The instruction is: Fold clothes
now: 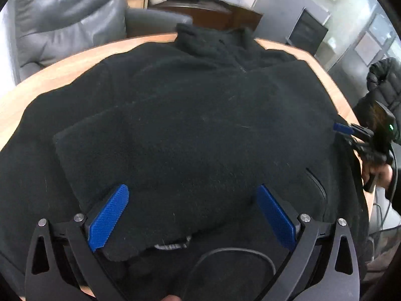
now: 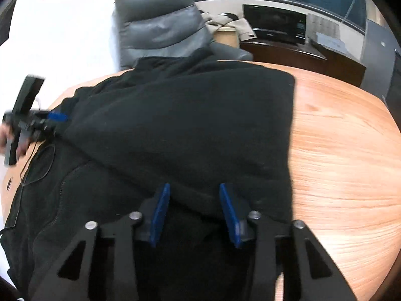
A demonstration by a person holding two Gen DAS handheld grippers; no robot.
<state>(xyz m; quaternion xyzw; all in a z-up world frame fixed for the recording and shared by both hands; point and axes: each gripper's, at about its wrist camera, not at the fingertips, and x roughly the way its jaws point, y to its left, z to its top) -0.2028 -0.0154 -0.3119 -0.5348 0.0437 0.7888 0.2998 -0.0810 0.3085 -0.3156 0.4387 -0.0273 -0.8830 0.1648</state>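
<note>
A black fleece jacket (image 1: 190,115) lies spread over the round wooden table (image 1: 62,67), collar toward the far edge, with a sleeve or side panel folded across its front. My left gripper (image 1: 192,189) hovers over the near hem, its blue pads (image 1: 109,215) wide apart and nothing between them. In the right wrist view the jacket (image 2: 190,125) has a straight folded edge on its right side. My right gripper (image 2: 194,186) stands partly open over the lower fold, with black fabric below the gap. Each gripper shows in the other's view: right (image 1: 343,128), left (image 2: 57,116).
A grey leather chair (image 1: 67,20) stands behind the table. A dark cabinet (image 2: 300,55) carries a black appliance. A person in a black puffer jacket (image 1: 383,82) is at the right. A thin cable (image 1: 233,253) loops near the hem. Bare wood (image 2: 345,150) shows to the right of the jacket.
</note>
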